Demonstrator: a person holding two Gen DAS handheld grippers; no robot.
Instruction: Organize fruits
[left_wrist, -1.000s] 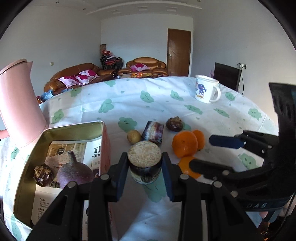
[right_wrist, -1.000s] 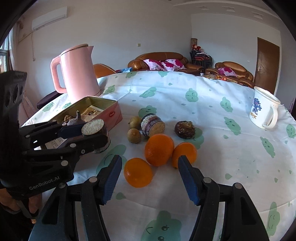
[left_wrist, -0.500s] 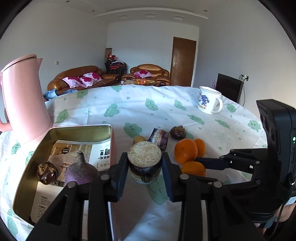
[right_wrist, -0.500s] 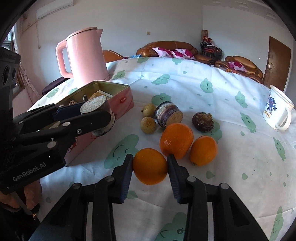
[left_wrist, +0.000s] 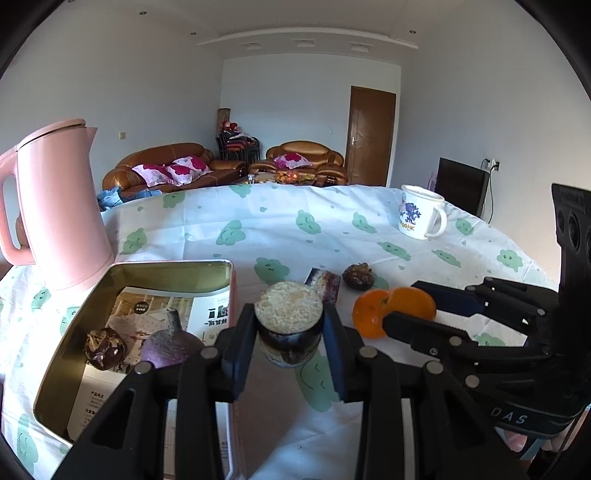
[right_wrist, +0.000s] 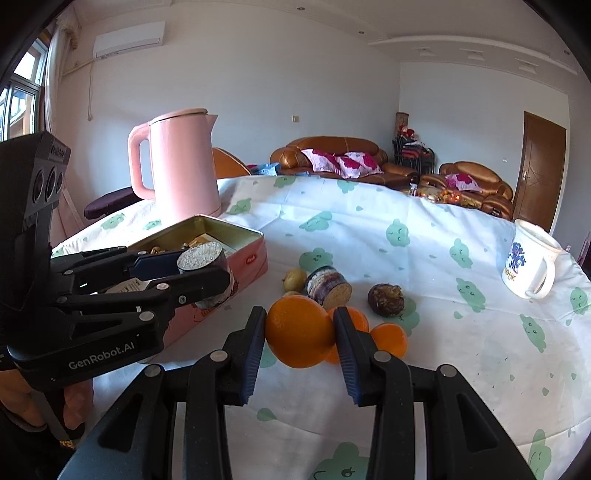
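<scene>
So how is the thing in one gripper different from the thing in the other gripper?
The left gripper holds a short dark cut piece with a flat, pale, grainy top; the right gripper holds a round, smooth, whole orange. The cut piece is dark purple-brown and stubby like a drum; the orange is bright and ball-shaped. Both are clamped between blue pads, above the tablecloth.

Kettle (left_wrist: 59, 206) behind tin (left_wrist: 155, 269), mug (left_wrist: 421, 216) far right on table (left_wrist: 277, 229)
</scene>
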